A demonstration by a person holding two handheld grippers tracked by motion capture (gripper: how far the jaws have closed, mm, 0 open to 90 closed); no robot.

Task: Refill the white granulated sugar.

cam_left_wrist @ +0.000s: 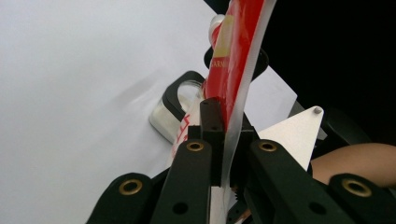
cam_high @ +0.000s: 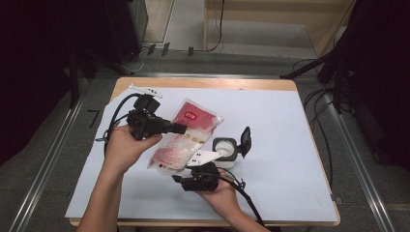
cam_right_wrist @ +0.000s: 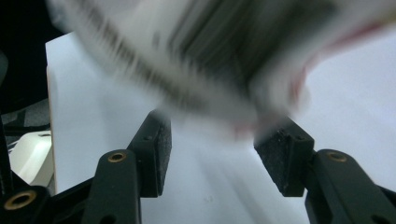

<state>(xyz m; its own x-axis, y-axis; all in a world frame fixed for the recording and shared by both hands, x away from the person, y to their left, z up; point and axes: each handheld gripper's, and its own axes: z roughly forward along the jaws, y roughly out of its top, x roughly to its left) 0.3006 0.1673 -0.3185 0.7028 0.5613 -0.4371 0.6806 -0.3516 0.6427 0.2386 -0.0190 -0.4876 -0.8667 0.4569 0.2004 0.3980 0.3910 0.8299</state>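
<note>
The left claw (cam_high: 181,128) is clenched on the edge of the red-and-white pouch (cam_high: 186,137), holding it tilted above the counter (cam_high: 290,159). The right claw (cam_high: 178,180) sits just below the pouch's lower end, its jaws spread wide and holding nothing; in the right gripper view the pouch (cam_right_wrist: 210,60) blurs just above them. A white jar (cam_high: 226,150) with its black lid flipped open stands just right of the pouch. White paper covers the counter; cables trail over the grey floor.
</note>
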